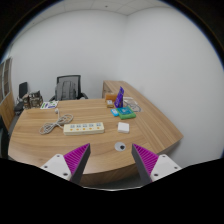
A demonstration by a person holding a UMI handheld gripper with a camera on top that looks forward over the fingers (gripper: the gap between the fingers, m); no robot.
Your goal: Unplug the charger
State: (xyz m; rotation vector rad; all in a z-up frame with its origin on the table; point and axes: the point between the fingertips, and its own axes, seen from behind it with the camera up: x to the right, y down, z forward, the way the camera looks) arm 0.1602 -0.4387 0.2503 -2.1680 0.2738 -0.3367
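Note:
A white power strip (84, 128) lies on the wooden table (60, 145), well beyond my fingers. A grey cable (55, 124) is coiled just left of the strip, and I cannot make out a charger plugged into it from here. A small white block (124, 127) lies on the table to the strip's right. My gripper (111, 160) is open and empty, held above the table's near edge, with the purple pads (75, 157) spread wide apart.
A round grommet hole (121, 146) sits in the table just ahead of the fingers. A purple object stands on a teal dish (122, 102) at the far right. Black office chairs (67, 88) stand behind the table. Clutter (27, 101) lies at the far left.

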